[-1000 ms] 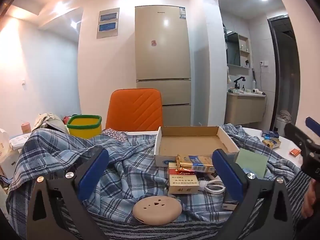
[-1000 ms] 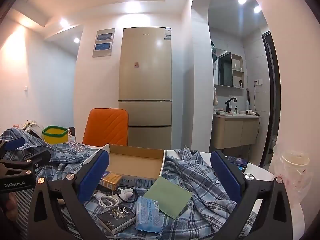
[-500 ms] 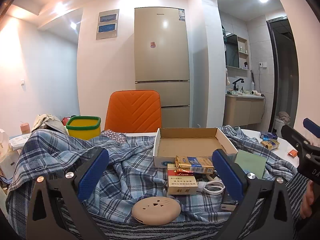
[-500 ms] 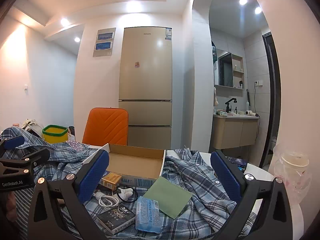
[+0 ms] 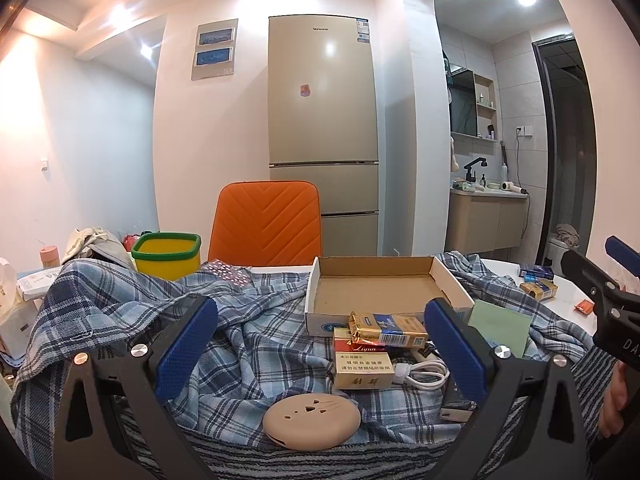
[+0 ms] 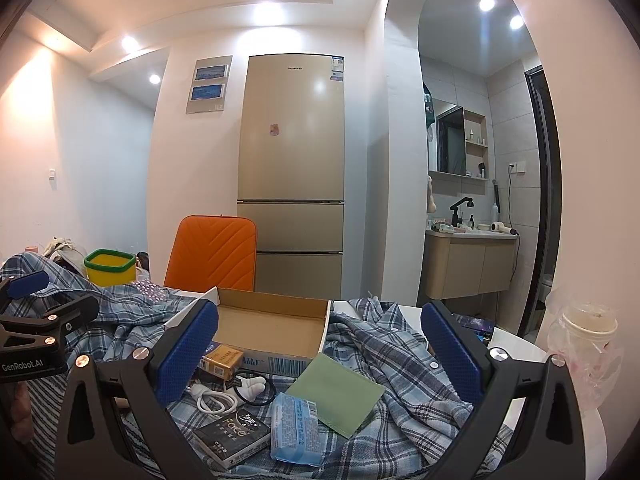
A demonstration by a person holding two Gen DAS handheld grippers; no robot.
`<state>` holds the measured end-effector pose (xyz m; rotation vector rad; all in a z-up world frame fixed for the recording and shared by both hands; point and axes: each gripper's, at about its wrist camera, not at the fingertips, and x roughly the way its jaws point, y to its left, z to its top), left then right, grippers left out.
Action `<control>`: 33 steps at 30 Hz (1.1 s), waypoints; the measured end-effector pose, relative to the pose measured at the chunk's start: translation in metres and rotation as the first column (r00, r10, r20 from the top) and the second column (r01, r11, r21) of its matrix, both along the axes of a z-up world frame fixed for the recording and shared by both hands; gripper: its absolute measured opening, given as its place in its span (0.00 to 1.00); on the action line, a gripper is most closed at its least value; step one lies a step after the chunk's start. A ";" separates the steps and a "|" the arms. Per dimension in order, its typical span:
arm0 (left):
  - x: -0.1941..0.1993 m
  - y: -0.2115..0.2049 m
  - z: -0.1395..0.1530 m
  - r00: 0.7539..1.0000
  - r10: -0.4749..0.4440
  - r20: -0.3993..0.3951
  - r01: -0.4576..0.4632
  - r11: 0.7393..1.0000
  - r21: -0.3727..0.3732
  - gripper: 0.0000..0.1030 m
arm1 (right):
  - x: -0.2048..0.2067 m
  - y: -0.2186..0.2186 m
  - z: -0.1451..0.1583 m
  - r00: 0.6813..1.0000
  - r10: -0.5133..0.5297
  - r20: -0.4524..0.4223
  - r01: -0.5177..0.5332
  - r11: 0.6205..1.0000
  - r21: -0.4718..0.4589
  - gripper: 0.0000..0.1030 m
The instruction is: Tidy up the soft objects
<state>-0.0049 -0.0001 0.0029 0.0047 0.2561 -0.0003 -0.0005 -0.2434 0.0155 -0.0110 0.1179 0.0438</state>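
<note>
Clearly the plaid shirt point(image 5: 260, 344) is light and limp; grip a raised fold. Both hand-held grippers, left point(image 5: 322, 350) and right point(image 6: 320, 354), gape wide, empty.

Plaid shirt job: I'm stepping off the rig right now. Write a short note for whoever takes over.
Left hand-held gripper: open, holding nothing, above the table.
Right hand-held gripper: open, holding nothing, also hovering.
The plaid shirt lies crumpled and spread over the table, unfolded.
On top of it: cardboard box, cigarette packs, white cable, round tan case, green sheet, tissue pack and a black box.
Done: nothing visible yet.
Left: probably clear the loose items off the shirt, then gather and fold it.
</note>
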 end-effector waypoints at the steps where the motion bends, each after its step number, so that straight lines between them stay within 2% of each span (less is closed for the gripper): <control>1: 0.000 0.000 0.000 1.000 0.000 0.000 0.000 1.000 0.000 1.00 | 0.000 0.000 0.000 1.000 0.000 0.000 0.000 1.000 0.000 1.00; 33: 0.000 0.002 0.000 1.000 0.001 0.012 -0.001 1.000 0.007 1.00 | 0.001 0.000 -0.002 1.000 0.001 -0.001 -0.001 1.000 -0.004 1.00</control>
